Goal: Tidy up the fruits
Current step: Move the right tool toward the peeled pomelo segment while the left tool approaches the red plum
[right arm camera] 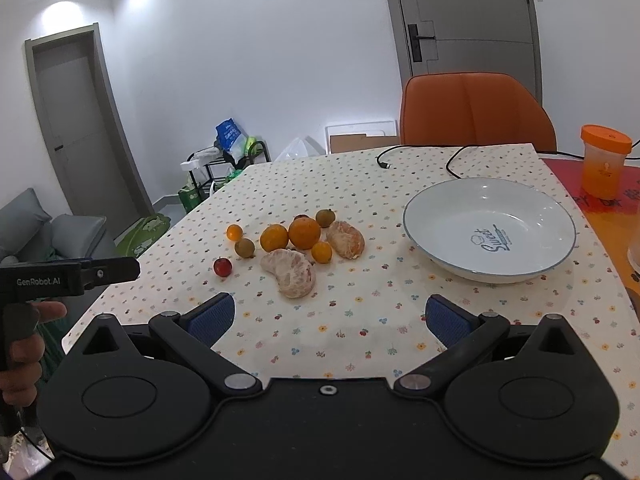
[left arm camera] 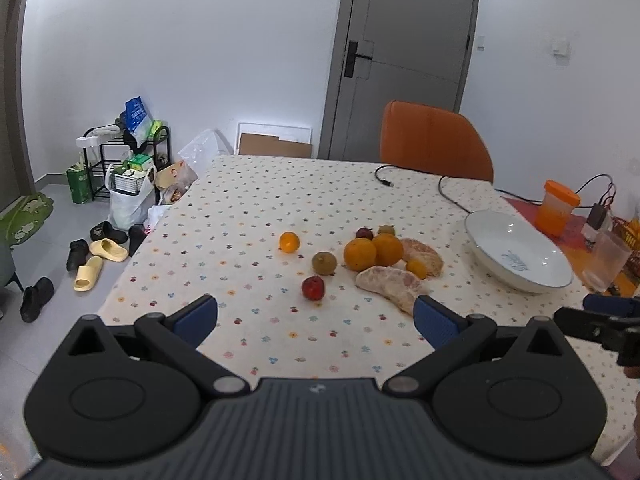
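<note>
Fruit lies loose mid-table: two oranges, two peeled pomelo pieces, small kumquats, brownish round fruits and a small red fruit. An empty white bowl sits to their right. My left gripper is open and empty, above the table's near edge in front of the fruit. My right gripper is open and empty, near the table's front edge, between fruit and bowl.
An orange cup and a black cable lie at the back right. An orange chair stands behind the table. Shoes and bags clutter the floor at left.
</note>
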A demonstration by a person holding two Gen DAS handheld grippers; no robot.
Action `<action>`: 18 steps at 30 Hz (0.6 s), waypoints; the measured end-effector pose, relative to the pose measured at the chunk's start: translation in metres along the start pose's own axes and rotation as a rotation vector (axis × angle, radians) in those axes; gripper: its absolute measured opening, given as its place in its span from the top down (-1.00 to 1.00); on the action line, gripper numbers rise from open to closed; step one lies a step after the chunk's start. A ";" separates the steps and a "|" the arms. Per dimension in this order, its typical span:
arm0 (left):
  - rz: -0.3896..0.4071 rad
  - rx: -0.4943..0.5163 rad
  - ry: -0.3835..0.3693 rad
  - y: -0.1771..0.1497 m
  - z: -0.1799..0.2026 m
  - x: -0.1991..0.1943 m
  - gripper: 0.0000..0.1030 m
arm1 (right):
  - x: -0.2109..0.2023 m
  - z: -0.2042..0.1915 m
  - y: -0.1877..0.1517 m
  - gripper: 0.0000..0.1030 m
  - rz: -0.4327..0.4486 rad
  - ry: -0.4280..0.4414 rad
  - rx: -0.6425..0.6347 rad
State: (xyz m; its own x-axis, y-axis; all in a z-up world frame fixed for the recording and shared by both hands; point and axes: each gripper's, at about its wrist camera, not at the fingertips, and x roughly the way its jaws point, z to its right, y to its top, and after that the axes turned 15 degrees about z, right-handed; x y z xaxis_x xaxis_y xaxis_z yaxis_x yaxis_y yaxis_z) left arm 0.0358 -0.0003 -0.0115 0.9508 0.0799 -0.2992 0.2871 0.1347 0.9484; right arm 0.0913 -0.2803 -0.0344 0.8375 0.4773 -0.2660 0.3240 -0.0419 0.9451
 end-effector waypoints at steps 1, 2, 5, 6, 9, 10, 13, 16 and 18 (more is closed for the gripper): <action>-0.008 -0.002 0.005 -0.001 -0.002 0.004 -1.00 | 0.002 0.001 0.000 -1.00 0.003 0.002 0.002; -0.017 -0.005 0.007 -0.003 -0.003 0.007 -1.00 | 0.004 0.002 -0.001 -1.00 0.003 0.006 0.003; -0.032 -0.008 0.003 -0.007 -0.005 0.016 -1.00 | 0.012 0.007 -0.002 -1.00 -0.004 0.031 0.026; -0.023 -0.004 0.003 -0.008 -0.005 0.018 -1.00 | 0.015 0.009 -0.002 -1.00 -0.006 0.039 0.035; -0.019 0.007 0.004 -0.011 -0.004 0.026 -1.00 | 0.026 0.012 -0.004 -1.00 -0.015 0.061 0.050; -0.022 -0.001 0.005 -0.011 -0.004 0.030 -1.00 | 0.031 0.013 -0.004 -1.00 -0.020 0.068 0.052; -0.021 -0.025 0.009 -0.012 -0.008 0.038 -1.00 | 0.043 0.015 -0.006 -1.00 -0.029 0.074 0.052; -0.032 -0.028 0.025 -0.013 -0.011 0.048 -1.00 | 0.054 0.018 -0.008 -1.00 -0.039 0.100 0.067; -0.045 -0.029 0.025 -0.015 -0.012 0.056 -0.99 | 0.059 0.019 -0.008 -1.00 -0.042 0.120 0.075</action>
State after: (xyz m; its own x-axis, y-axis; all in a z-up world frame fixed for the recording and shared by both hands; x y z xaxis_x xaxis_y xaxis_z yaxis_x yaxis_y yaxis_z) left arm 0.0831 0.0137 -0.0434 0.9336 0.0978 -0.3448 0.3261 0.1669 0.9305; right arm 0.1468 -0.2686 -0.0618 0.7654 0.5814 -0.2760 0.3931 -0.0828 0.9157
